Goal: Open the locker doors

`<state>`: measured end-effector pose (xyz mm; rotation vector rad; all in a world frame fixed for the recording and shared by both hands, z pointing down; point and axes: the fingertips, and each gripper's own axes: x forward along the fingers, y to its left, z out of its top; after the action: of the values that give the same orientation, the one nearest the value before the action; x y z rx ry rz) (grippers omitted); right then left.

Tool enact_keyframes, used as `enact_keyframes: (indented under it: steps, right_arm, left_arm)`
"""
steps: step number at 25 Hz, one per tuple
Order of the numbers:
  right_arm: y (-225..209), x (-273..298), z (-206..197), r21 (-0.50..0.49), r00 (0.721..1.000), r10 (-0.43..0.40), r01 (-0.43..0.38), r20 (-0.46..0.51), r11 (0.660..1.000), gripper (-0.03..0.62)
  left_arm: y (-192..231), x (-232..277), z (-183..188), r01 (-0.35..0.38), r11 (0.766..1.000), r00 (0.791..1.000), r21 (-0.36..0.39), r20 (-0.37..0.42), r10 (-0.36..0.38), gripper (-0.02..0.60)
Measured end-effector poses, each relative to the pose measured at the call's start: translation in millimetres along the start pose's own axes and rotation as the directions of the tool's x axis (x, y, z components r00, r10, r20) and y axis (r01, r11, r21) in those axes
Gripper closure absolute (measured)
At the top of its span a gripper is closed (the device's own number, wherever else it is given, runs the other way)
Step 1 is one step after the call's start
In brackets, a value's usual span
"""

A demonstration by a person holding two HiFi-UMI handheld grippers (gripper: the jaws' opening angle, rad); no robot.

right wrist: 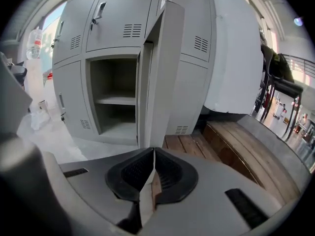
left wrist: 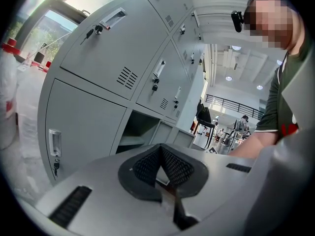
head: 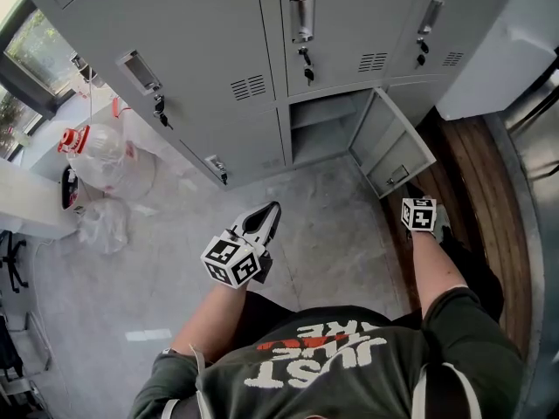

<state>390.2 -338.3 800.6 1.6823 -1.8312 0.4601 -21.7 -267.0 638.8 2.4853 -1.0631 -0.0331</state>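
Observation:
A bank of grey lockers (head: 210, 51) fills the top of the head view. One lower door (head: 393, 147) stands swung out, baring a compartment (head: 323, 129) with a shelf. The lower door to its left (head: 240, 138) is closed, and so are the upper doors. My right gripper (head: 412, 195) hangs just in front of the open door's free edge. In the right gripper view its jaws (right wrist: 154, 152) are shut with nothing between them, and the door edge (right wrist: 157, 73) stands ahead. My left gripper (head: 272, 209) is shut and empty too, held over the floor and pointing at the closed lower door (left wrist: 83, 127).
A clear plastic water bottle with a red cap (head: 96, 155) and crumpled plastic bags (head: 105, 221) lie on the floor at the left. A wooden platform (head: 472, 190) runs along the right of the lockers, with a white cabinet (head: 498, 51) above it. People stand far off (left wrist: 241, 124).

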Motion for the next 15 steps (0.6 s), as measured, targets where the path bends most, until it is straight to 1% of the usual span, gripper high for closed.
enact_keyframes:
  steps: [5, 9, 10, 12, 13, 14, 15]
  right_arm:
    - [-0.2, -0.2, -1.1, 0.044, 1.0, -0.02, 0.02, -0.003, 0.999, 0.554]
    - [-1.2, -1.7, -2.0, 0.087, 0.998, -0.055, 0.056, -0.014, 0.995, 0.554]
    - [-1.5, -2.2, -3.7, 0.109, 0.997, -0.068, 0.071, -0.025, 0.992, 0.553]
    - [1.3, -3.2, -16.0, 0.184, 0.993, -0.093, 0.104, -0.069, 0.977, 0.553]
    - [7.5, -3.8, -26.9, 0.226, 0.99, -0.095, 0.115, -0.1, 0.967, 0.553]
    - [20.2, -4.1, -38.1, 0.254, 0.989, -0.078, 0.109, -0.127, 0.961, 0.553]
    - [41.5, -3.8, -46.3, 0.257, 0.989, -0.037, 0.073, -0.143, 0.964, 0.553]
  left_arm:
    - [-6.9, 3.6, 0.5, 0.017, 1.0, 1.0, 0.005, -0.002, -0.017, 0.583]
    - [-7.4, 0.8, 1.5, 0.018, 1.0, 1.0, 0.005, 0.003, -0.018, 0.583]
    - [-6.9, -0.5, 2.0, 0.016, 1.0, 1.0, 0.005, 0.005, -0.016, 0.582]
    - [-4.6, -4.1, 3.1, 0.008, 1.0, 1.0, 0.004, 0.012, -0.008, 0.582]
    - [-2.9, -6.4, 3.6, 0.003, 1.0, 1.0, 0.004, 0.014, -0.003, 0.583]
    - [-1.0, -9.0, 4.1, -0.003, 1.0, 1.0, 0.003, 0.017, 0.003, 0.583]
    - [1.1, -12.1, 4.7, -0.011, 1.0, 1.0, 0.003, 0.02, 0.011, 0.582]
